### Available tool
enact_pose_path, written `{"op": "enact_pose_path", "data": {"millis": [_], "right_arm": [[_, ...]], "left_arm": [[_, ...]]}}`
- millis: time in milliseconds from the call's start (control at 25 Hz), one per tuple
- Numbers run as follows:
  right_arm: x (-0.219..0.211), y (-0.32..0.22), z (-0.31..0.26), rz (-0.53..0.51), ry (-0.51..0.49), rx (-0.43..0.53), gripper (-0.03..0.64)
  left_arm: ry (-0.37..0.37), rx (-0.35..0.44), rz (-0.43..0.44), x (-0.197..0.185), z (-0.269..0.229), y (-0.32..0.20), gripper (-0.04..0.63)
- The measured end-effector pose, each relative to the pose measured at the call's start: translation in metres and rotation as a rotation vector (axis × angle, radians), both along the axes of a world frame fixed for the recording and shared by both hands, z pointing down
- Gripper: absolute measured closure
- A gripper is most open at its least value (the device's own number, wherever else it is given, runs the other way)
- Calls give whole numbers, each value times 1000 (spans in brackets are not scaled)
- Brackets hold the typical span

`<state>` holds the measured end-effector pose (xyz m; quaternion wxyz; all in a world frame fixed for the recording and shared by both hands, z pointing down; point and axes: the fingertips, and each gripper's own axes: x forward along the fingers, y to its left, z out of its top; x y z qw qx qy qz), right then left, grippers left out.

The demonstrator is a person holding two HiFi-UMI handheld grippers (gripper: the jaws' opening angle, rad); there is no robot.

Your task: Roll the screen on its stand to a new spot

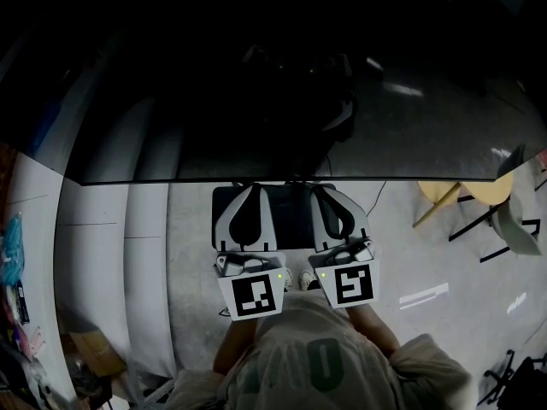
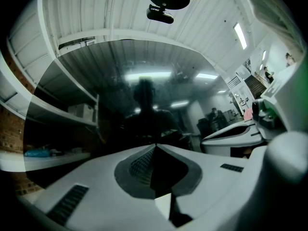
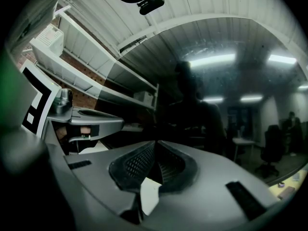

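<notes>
Black screen (image 1: 282,101) across upper frame; left gripper (image 1: 254,186), right gripper (image 1: 319,186) (jaws closed) set at its lower edge; yellow table (image 1: 466,191) noted mid-right.

Only one mark can be read: a large green rounded character, an O or a zero, on the person's pale shirt (image 1: 325,361) in the head view (whatever is printed beside it is too dim). The square markers (image 1: 255,295) bear coded patterns, no lettering.

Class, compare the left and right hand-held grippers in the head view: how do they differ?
The left hand-held gripper carries a different black marker pattern from the right hand-held gripper. The left cube sits lower in the picture than the right cube. Both grippers are shut, empty, side by side, facing the screen.
</notes>
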<state>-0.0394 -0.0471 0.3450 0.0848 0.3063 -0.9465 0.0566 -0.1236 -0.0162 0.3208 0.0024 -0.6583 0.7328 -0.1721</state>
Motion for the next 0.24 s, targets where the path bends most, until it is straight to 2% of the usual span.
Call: {"op": "enact_pose_path", "data": {"millis": [40, 120, 160, 240], "right_arm": [[1, -1, 1, 2, 2, -2, 591], [2, -2, 4, 5, 5, -10, 591], [3, -2, 5, 6, 6, -15, 591], [3, -2, 6, 8, 7, -25, 591]], "left_arm": [[40, 13, -16, 0, 1, -1, 581], [163, 49, -75, -2, 4, -1, 581], [197, 57, -92, -3, 4, -1, 581], [201, 52, -92, -4, 4, -2, 581]]}}
